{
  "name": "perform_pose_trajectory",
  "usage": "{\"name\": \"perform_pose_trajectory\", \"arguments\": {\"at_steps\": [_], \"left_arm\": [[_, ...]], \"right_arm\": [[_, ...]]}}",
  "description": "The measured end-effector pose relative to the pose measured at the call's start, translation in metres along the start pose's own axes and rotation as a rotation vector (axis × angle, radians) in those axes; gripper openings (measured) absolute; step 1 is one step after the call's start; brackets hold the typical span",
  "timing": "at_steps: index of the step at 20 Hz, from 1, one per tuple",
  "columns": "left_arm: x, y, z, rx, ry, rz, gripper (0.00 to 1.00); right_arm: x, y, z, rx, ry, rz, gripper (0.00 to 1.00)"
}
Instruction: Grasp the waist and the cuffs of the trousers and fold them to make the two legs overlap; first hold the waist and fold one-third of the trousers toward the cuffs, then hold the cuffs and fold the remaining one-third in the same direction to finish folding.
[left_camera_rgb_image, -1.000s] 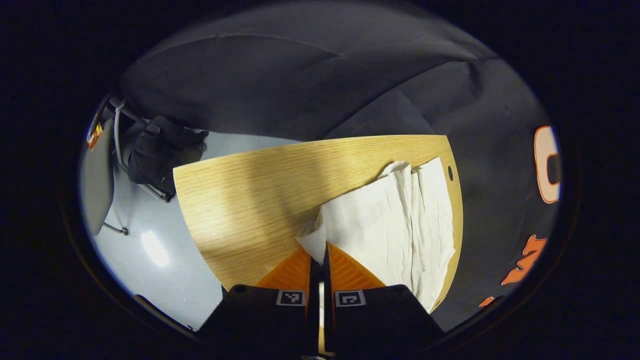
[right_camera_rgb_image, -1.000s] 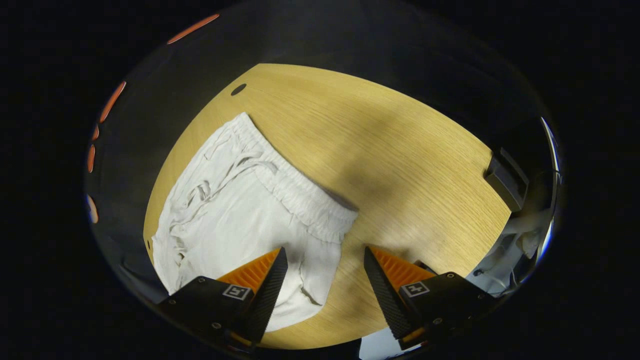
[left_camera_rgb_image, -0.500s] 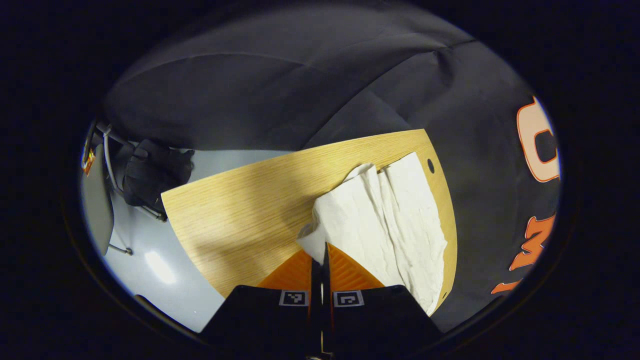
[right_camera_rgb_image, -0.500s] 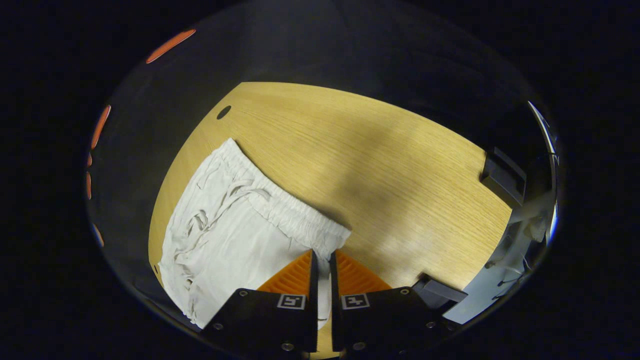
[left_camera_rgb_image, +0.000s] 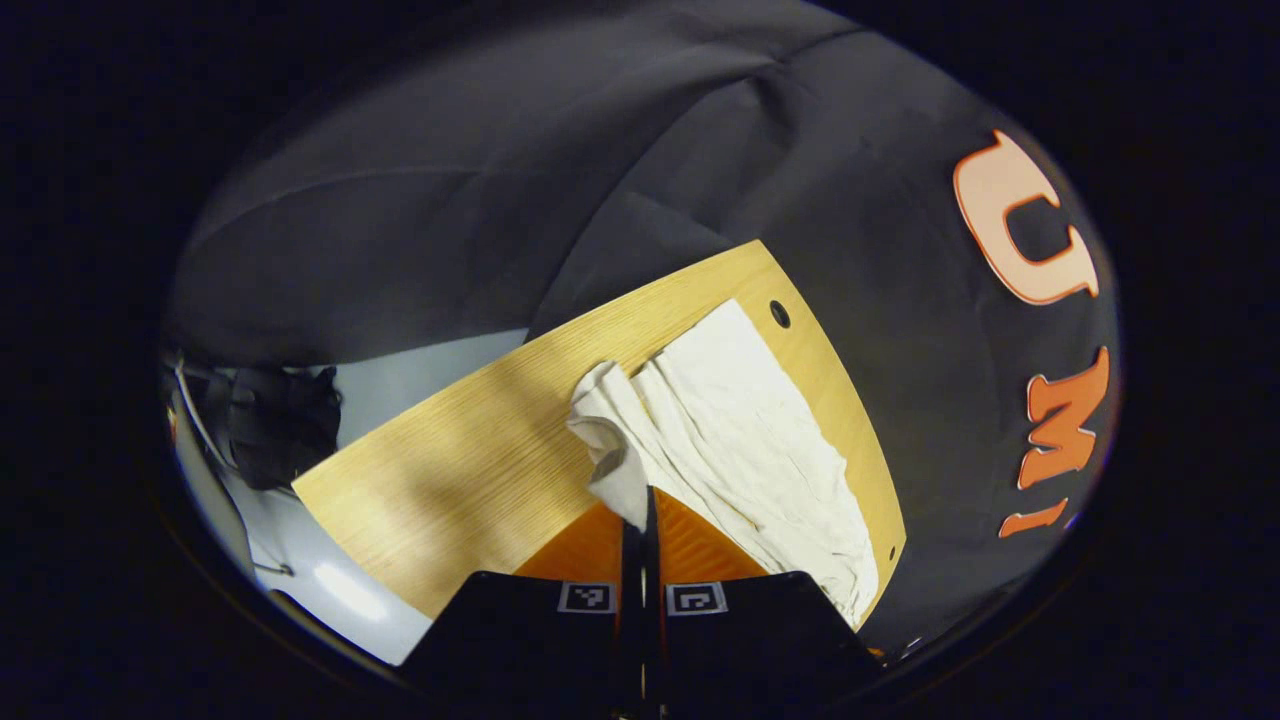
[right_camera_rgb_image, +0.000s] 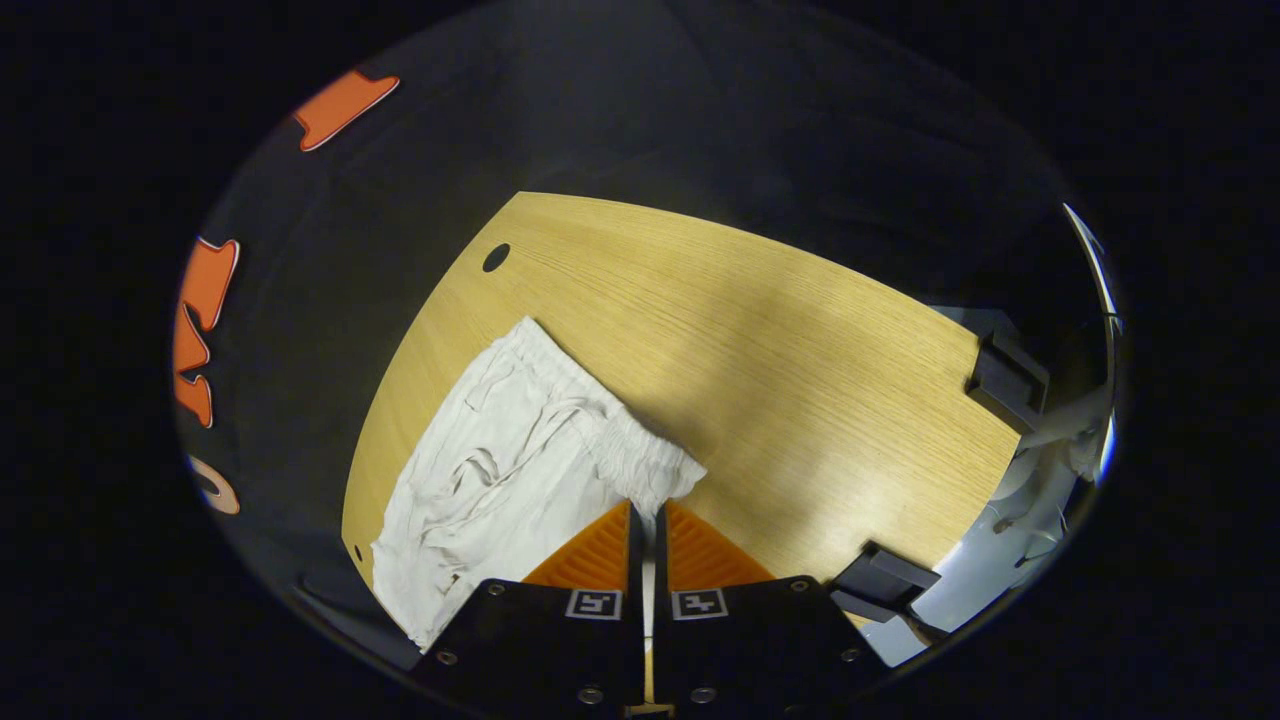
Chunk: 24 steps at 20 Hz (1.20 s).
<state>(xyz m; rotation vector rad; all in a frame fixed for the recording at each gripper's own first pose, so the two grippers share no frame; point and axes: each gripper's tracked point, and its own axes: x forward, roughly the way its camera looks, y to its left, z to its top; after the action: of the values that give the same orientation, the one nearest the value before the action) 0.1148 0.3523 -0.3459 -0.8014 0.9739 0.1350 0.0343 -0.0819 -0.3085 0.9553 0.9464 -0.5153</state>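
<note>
On the table, both grippers pinch the trousers.

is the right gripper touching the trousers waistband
Touching. In the right gripper view, the right gripper has its jaws closed on the corner of the elastic waistband of the white trousers, with the cloth running straight in between them.

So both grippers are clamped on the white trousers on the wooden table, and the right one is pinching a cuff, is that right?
Not quite. The right gripper is pinching the elastic waistband, not a cuff; the right gripper view shows the gathered band at its fingertips. The rest holds: the left gripper is also clamped on the white trousers, which lie on the wooden table.
</note>
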Motion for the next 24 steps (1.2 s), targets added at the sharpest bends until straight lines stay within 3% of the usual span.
{"name": "perform_pose_trajectory", "arguments": {"at_steps": [4, 7, 14, 17, 20, 24], "left_arm": [[0.007, -0.01, 0.017, 0.168, 0.076, 0.01, 0.05], [0.015, -0.022, 0.034, 0.25, 0.115, -0.023, 0.05], [0.045, -0.039, 0.054, 0.209, 0.157, -0.082, 0.05], [0.053, -0.036, 0.072, 0.219, 0.146, -0.058, 0.05], [0.062, -0.036, 0.086, 0.158, 0.141, -0.041, 0.04], [0.077, -0.044, 0.094, 0.159, 0.144, -0.016, 0.05]], "right_arm": [[-0.011, 0.013, 0.012, -0.015, -0.025, -0.033, 0.04], [-0.017, 0.023, 0.015, -0.002, -0.026, -0.041, 0.04], [-0.03, 0.048, 0.025, 0.047, -0.044, -0.045, 0.04], [-0.025, 0.046, 0.037, 0.07, -0.047, -0.09, 0.04], [-0.016, 0.062, 0.045, 0.134, -0.023, -0.036, 0.04], [0.0, 0.077, 0.056, 0.163, 0.002, -0.021, 0.04]]}}
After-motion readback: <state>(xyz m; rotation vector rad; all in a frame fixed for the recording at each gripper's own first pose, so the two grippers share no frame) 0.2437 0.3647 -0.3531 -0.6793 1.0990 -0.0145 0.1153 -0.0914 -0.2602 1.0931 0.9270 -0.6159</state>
